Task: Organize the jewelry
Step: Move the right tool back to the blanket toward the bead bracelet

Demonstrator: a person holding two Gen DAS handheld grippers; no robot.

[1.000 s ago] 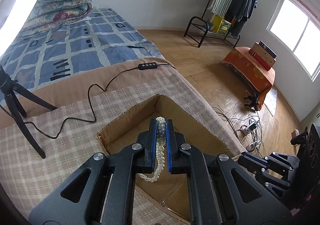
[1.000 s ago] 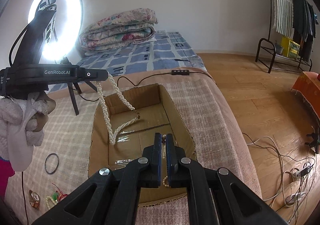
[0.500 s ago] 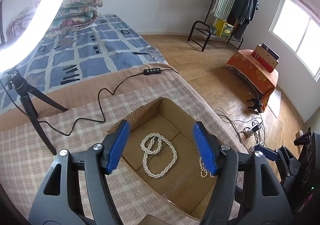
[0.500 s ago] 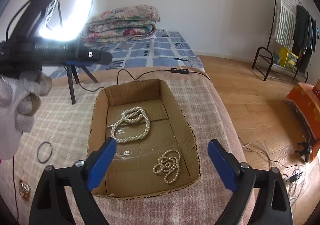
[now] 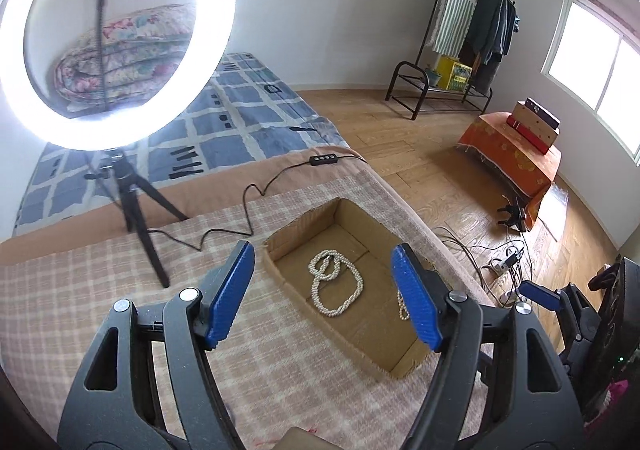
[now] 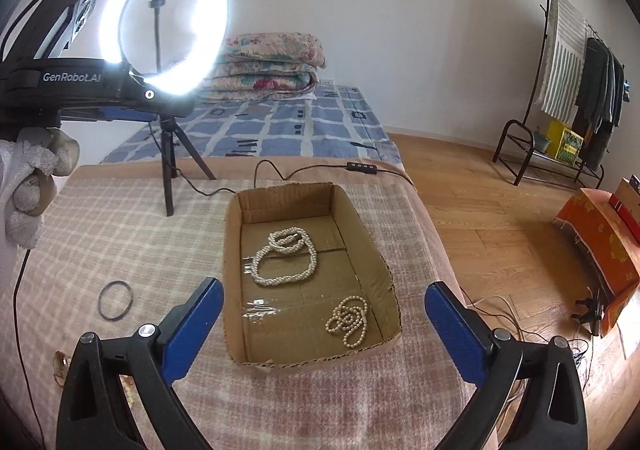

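Right wrist view: both tongs (image 6: 320, 330) gape empty above the cardboard box (image 6: 362, 222); remaining black ring (image 6: 115, 299) lies left, nearer the left tongs (image 5: 323, 300).

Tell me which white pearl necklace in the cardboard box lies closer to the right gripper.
The small bunched pearl necklace near the box's front right corner; the long looped one lies farther back.
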